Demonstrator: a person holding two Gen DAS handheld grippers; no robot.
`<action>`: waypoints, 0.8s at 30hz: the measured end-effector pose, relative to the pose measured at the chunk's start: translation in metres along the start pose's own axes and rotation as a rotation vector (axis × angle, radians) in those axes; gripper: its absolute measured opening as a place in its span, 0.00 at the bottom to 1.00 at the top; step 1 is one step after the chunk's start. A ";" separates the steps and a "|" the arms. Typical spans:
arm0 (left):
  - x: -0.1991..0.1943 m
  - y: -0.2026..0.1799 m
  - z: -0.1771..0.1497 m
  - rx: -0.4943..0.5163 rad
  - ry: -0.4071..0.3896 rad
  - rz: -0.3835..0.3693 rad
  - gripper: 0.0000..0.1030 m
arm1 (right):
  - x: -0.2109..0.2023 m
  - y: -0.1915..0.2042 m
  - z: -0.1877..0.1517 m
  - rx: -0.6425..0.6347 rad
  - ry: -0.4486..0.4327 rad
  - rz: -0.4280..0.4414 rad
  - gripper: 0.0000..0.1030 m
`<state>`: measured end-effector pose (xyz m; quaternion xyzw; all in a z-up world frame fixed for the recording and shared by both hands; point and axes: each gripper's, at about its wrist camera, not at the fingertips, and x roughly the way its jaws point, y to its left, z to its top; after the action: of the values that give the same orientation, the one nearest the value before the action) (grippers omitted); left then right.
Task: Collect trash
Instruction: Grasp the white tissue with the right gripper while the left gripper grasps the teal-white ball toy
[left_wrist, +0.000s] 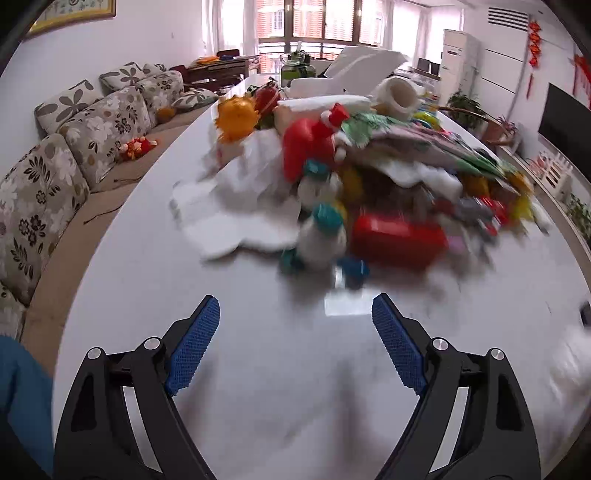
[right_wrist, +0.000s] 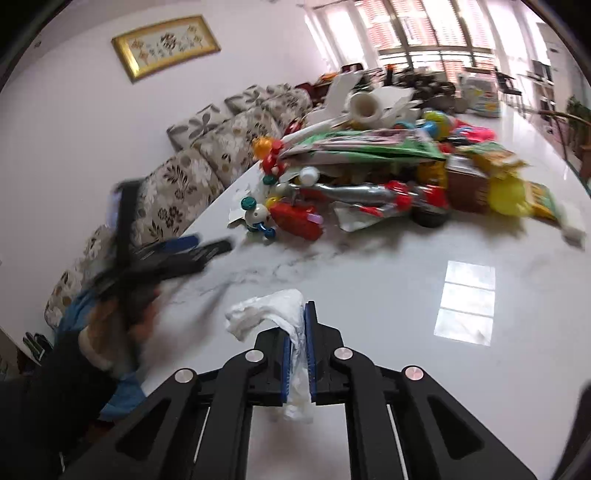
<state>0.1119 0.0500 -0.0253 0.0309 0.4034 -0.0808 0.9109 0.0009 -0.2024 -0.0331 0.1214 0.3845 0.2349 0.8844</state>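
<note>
So the glossy white marble-look counter (right_wrist: 388, 266) takes up most of both views. Ahead of both hand-held grippers sits a big jumbled heap of colourful toys and packaging (right_wrist: 388, 173), quite blurry from the left side. Off to the left beyond the counter edge there's a long sofa with floral-print cushions (left_wrist: 66, 155).

In the heap, nearest the right hand-held gripper, there's a red plastic box-shaped toy (right_wrist: 297, 219) with a little white round-headed figure with teal knobs (right_wrist: 258, 214) just left of it. A white cardboard-looking roll (right_wrist: 364, 107) sits on top at the far end. Flat white foam-like sheets (left_wrist: 236, 206) lie at the heap's left side, ahead of the left hand-held gripper.

The right hand-held gripper (right_wrist: 300, 321) is clenched on a crumpled white tissue-like piece of trash (right_wrist: 269, 314), which is pinched between the blue pads (right_wrist: 311, 354) and sticks out forward and to the left, lifted clear of the counter as far as I can tell.

The left hand-held gripper (left_wrist: 295, 314) is spread wide with nothing between its jaws, just bare counter beneath. From the right view it's a blur off to the left.
</note>
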 end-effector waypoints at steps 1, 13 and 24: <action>0.011 -0.004 0.007 -0.013 0.008 0.011 0.80 | -0.005 -0.001 -0.004 0.003 -0.002 -0.003 0.09; 0.024 -0.023 0.008 0.005 0.017 0.076 0.33 | 0.006 0.012 -0.024 -0.001 0.010 0.036 0.06; -0.123 -0.050 -0.088 0.054 -0.115 0.083 0.33 | -0.056 0.059 -0.059 -0.070 -0.079 0.059 0.06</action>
<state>-0.0429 0.0267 0.0071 0.0674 0.3465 -0.0554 0.9340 -0.0949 -0.1782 -0.0140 0.1109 0.3369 0.2692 0.8954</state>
